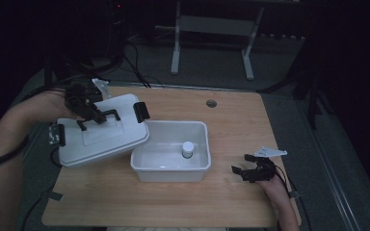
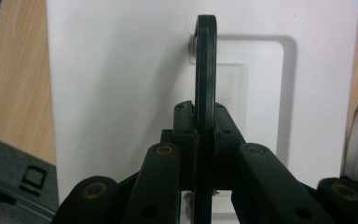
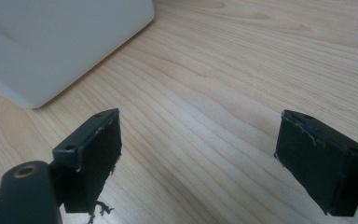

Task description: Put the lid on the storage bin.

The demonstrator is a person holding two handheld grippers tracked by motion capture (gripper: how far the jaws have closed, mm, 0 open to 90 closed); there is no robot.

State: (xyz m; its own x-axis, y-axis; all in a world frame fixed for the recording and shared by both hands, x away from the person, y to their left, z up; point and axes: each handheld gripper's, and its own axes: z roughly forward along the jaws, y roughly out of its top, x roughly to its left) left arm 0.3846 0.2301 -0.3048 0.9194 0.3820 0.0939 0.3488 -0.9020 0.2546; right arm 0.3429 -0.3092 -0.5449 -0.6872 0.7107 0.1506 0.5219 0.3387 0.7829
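On the wooden worktop an open white plastic bin stands near the middle, with a small white-capped bottle upright inside it toward its right half. The left gripper holds the bin's white lid above the worktop, tilted, with the lid's right edge over the bin's left rim; black latches sit at the lid's ends. In the left gripper view the fingers are pressed onto the lid's black handle, pinching it from both sides, and the handle stands edge-on against the lid's recessed top. The right gripper rests low at the worktop's right side, well apart from the bin, with the person's hand behind it. In the right gripper view its fingers are spread wide over bare wood, and a corner of the bin shows at upper left.
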